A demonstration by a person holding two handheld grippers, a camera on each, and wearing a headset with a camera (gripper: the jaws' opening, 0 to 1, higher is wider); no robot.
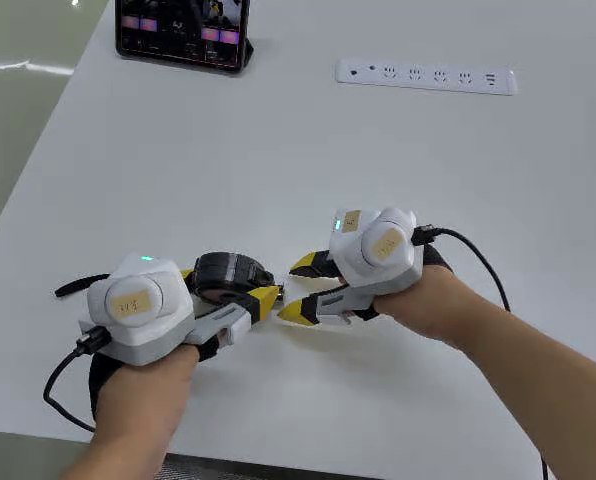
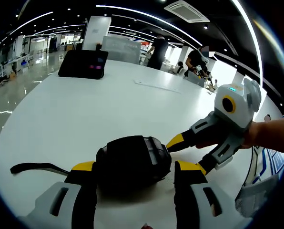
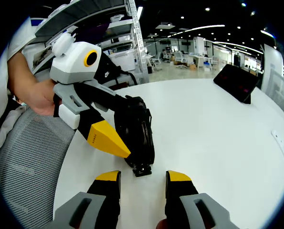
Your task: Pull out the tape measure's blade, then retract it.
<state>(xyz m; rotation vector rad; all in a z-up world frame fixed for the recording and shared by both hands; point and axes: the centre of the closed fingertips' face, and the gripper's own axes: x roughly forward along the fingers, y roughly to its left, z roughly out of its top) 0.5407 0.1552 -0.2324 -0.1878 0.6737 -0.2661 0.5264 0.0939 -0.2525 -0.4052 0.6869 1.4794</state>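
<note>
Head view, left tool point(image 1: 226, 287) clamped on black tape measure point(image 1: 230, 268), right tool point(image 1: 296, 288) half open, empty, just beside it

We are in a big open-plan office: a white table point(image 1: 278, 150), power strip point(image 1: 426, 76), mesh chair point(image 3: 27, 157), distant desks point(image 3: 199, 59) under ceiling lights.

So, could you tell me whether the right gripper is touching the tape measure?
Apart: in the right gripper view, bare table shows between the tape measure and the open jaws of the right gripper.
</note>
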